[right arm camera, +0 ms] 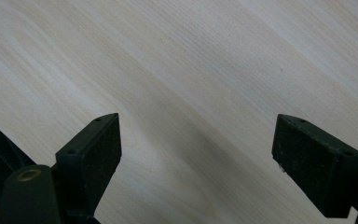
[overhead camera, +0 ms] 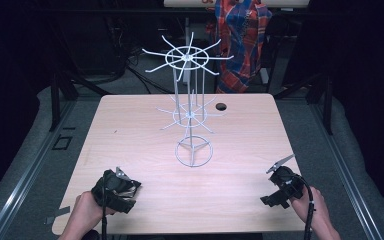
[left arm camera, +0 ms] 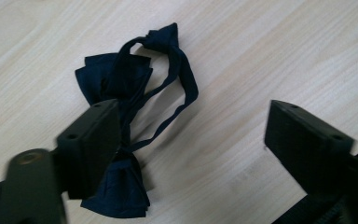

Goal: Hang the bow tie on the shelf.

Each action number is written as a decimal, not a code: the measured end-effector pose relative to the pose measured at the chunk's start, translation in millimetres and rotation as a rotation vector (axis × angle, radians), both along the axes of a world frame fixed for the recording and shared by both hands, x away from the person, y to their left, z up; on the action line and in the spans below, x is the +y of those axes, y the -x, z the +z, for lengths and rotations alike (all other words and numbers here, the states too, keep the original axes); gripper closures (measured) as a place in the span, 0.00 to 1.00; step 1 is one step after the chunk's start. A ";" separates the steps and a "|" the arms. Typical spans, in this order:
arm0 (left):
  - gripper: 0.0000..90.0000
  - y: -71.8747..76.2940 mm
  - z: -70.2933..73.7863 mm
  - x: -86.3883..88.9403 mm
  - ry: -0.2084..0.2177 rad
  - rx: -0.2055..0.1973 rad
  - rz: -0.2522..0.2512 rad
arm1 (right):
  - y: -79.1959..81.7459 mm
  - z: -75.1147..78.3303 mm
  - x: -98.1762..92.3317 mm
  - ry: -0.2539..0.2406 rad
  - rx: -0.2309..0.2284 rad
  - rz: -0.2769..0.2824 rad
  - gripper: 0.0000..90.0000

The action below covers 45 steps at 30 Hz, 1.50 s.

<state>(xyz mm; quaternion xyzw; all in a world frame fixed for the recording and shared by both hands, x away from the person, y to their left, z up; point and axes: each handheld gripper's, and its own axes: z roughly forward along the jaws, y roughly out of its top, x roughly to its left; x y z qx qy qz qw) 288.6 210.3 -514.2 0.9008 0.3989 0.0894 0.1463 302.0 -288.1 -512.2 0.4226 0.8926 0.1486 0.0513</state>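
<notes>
1. Nearest the person, the left gripper (left arm camera: 193, 149) hangs over the table's (overhead camera: 145, 120) near-left corner with its jaws spread wide and nothing pressed between the pads. No earlier picture is there to compare against, so only this open stance can be stated.
2. Just under and ahead of it lies the dark blue bow tie (left arm camera: 121, 135), flat on the pale wood. In the left gripper view, one jaw covers part of the bow, while the thin neck strap (left arm camera: 179, 88) loops out into the gap between the jaws and ends in a small knot.
3. The step in hand looks like a pick-up of the tie. To do it well, the gripper should come down so that one pad lands on each side of the bunched middle of the bow, not on the strap alone, which is thin and would likely slip or let the bow dangle.
4. The pads should reach the wood before closing, since the cloth lies flat and offers little height to pinch.
5. At the near-right corner, the right gripper (right arm camera: 196, 154) also stands open over bare wood, well apart from the tie.
6. Farther back, near the table's middle, stands the white wire rack (overhead camera: 190, 112), with spokes fanning out at two levels above a ring base. It is probably where the tie should hang, so a grip that leaves the strap loop free would help.
</notes>
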 end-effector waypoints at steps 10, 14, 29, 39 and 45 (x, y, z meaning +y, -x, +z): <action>0.54 -6.4 -9.0 -10.8 -0.063 0.041 -0.062 | 0.3 -0.8 1.5 -0.013 0.002 -0.008 0.17; 0.63 -9.9 -13.7 -15.7 -0.092 0.053 -0.080 | 0.3 -0.9 1.6 -0.015 0.002 -0.009 0.17; 0.79 -18.8 -23.9 -19.9 -0.149 0.072 -0.085 | -0.6 -1.2 1.7 0.000 0.001 0.006 0.17; 0.96 -19.9 -26.0 -20.0 -0.175 0.060 -0.082 | -0.1 -2.3 2.0 -0.011 -0.003 -0.003 0.17; 1.00 -20.0 -24.1 -18.8 -0.172 0.042 -0.076 | -1.1 -0.3 1.4 0.002 0.014 0.013 0.17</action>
